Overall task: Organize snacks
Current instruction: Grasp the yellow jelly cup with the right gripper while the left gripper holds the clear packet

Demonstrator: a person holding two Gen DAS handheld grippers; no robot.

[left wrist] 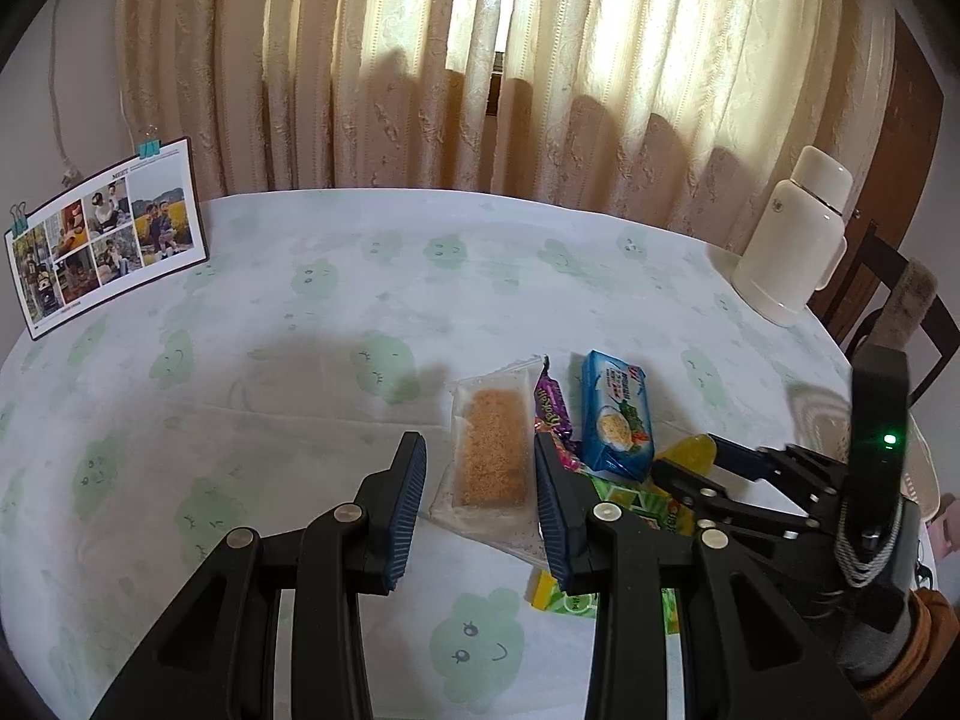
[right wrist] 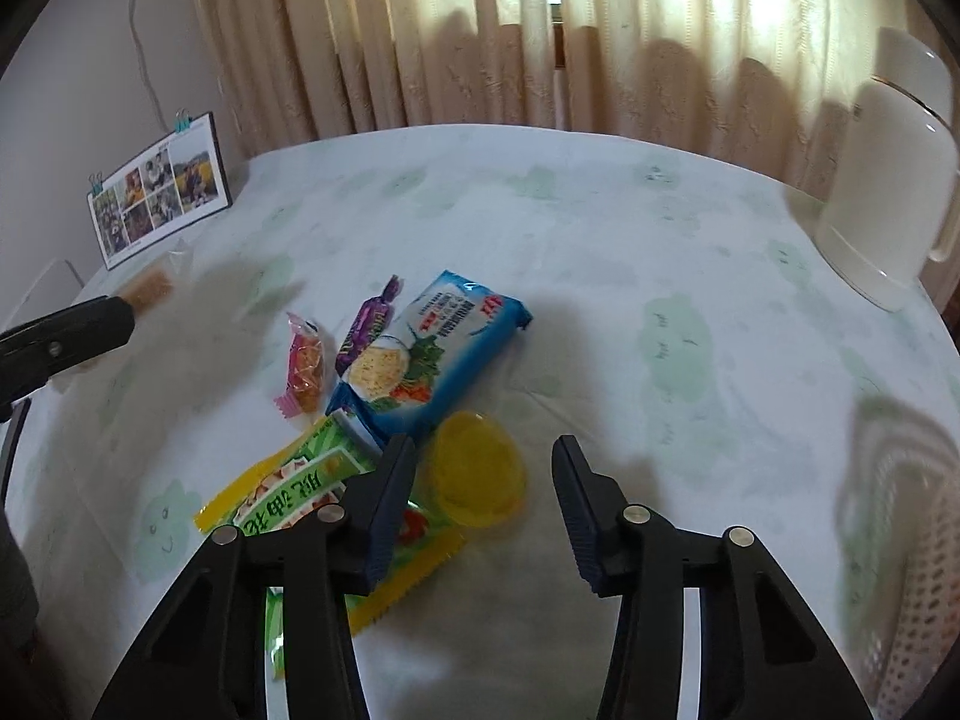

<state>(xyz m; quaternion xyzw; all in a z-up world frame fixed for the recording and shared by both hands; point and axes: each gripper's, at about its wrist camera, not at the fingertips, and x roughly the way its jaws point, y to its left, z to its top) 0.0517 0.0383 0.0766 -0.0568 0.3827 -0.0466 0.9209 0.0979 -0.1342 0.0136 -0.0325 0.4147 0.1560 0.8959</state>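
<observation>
My left gripper is shut on a clear packet holding a brown crumbly cake. In the right wrist view that packet hangs blurred at the tip of a left finger, off the cloth. My right gripper is open and low over the table, with a yellow jelly cup between its fingers and gaps on both sides. Beside the cup lie a blue cracker pack, a purple candy, a pink snack packet and a green-yellow packet, partly under the right gripper's left finger.
A white woven basket sits at the table's right edge. A white thermos stands at the back right, a photo calendar at the back left. Curtains hang behind the table and a dark chair stands to the right.
</observation>
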